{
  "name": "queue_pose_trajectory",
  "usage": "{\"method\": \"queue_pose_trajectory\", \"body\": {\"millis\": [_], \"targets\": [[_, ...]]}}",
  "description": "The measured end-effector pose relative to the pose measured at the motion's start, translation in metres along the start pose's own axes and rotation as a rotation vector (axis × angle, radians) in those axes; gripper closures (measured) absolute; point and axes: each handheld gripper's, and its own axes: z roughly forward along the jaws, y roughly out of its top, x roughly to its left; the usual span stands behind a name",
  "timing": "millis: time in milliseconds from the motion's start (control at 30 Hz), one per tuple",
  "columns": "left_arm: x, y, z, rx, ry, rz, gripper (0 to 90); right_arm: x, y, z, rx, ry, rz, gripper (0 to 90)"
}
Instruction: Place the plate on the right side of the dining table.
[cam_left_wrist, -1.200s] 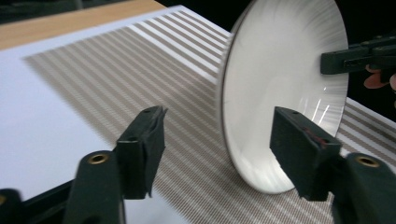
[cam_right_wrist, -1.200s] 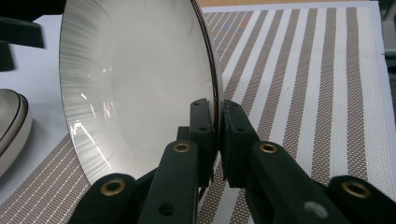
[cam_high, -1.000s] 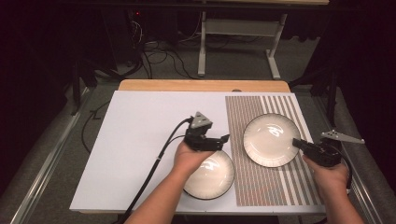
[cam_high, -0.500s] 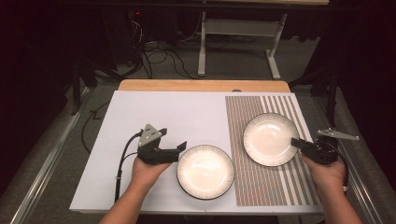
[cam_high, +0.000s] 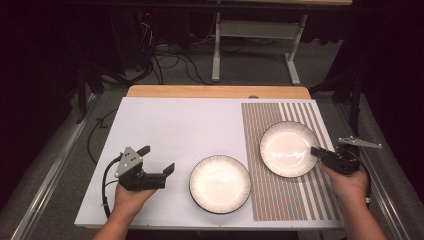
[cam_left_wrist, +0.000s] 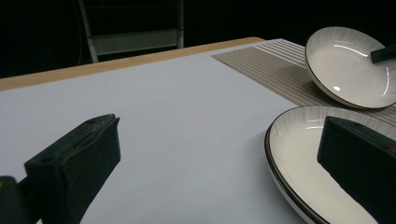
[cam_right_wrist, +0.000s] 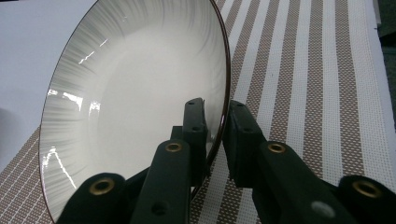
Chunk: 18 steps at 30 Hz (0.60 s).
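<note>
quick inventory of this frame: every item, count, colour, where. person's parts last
plates: 2, white with dark rims; near plate flat on the white sheet, far plate over the striped mat, rim held
white sheet: 1, covers the left of the table
striped mat: 1, brown and white, right side
table: 1, wood edge at the far side
metal frame: 1, pale, on the floor behind
cables: several, black, on the floor
left gripper: black, open, left of near plate
right gripper: black, shut on far plate's rim
hands: 2, bottom edge

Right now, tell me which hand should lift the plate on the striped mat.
Right. The right claw straddles the rim of the mat plate, already tilted. The left claw is open beside the other plate.
</note>
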Motion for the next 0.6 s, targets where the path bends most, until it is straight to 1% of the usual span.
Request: {"method": "queue_pose_trajectory", "body": {"millis": [33, 67, 100, 200, 267, 333, 467, 600], "targets": [[-0.0001, -0.0007, -0.0008, -0.005, -0.001, -0.001, 0.1, 0.0000, -0.0001, 0.0004, 0.003, -0.001, 0.011, 81.9], [0.0000, -0.0012, -0.0018, -0.011, -0.003, -0.003, 0.1, -0.0010, -0.0001, 0.0012, 0.002, 0.000, 0.009, 81.6], [0.0001, -0.0012, -0.0022, -0.013, -0.004, -0.003, 0.1, -0.0018, -0.0002, 0.0025, 0.010, -0.003, 0.021, 81.2], [-0.0005, 0.0000, -0.0034, -0.029, -0.014, -0.012, 0.1, -0.0033, -0.0005, 0.0044, 0.015, -0.006, 0.025, 80.8], [-0.0009, 0.0005, -0.0034, -0.030, -0.012, -0.005, 0.1, -0.0043, -0.0006, 0.0056, 0.016, -0.004, 0.029, 80.6], [-0.0006, 0.0000, -0.0029, -0.021, -0.007, 0.003, 0.1, -0.0046, -0.0005, 0.0066, 0.026, -0.008, 0.047, 80.3], [0.0014, -0.0009, -0.0022, -0.017, -0.004, -0.007, 0.1, -0.0058, -0.0007, 0.0089, 0.034, -0.015, 0.059, 79.6], [0.0046, -0.0023, -0.0012, -0.006, 0.002, -0.014, 0.1, -0.0076, -0.0021, 0.0100, 0.046, -0.034, 0.069, 79.3]]}}
